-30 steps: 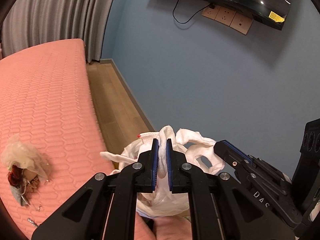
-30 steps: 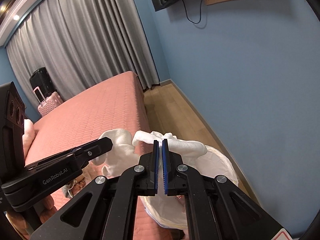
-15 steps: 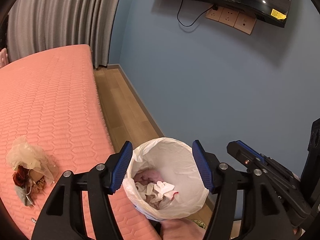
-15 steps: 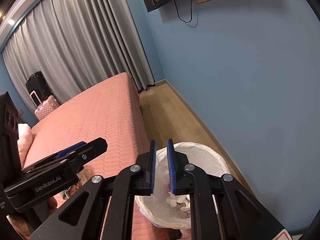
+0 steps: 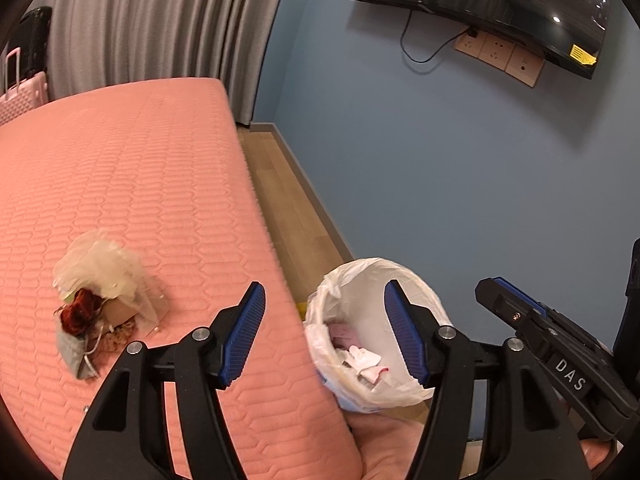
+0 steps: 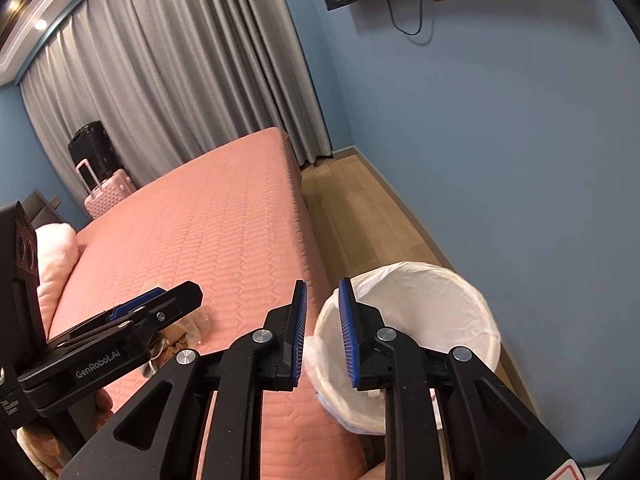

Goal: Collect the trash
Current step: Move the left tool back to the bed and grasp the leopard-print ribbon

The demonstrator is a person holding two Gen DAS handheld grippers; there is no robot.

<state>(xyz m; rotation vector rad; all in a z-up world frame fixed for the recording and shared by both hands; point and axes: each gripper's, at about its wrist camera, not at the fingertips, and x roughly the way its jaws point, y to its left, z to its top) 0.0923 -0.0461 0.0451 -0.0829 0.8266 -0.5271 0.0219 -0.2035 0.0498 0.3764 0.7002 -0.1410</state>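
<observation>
Left gripper [image 5: 324, 332] jaws wide, right gripper [image 6: 323, 332] slightly apart, both empty, bin [image 5: 404, 276] by bed [image 5: 140, 184] edge, trash bundle [image 5: 96, 304] probably loose.

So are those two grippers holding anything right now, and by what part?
Nothing is held. The left gripper and right gripper both stand open and empty, above the bed's edge beside the lined trash bin.

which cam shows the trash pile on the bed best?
Left wrist: the trash pile lies in full view on the bed, clear of the fingers. The right wrist view shows only a sliver, mostly hidden behind the left gripper.
</observation>
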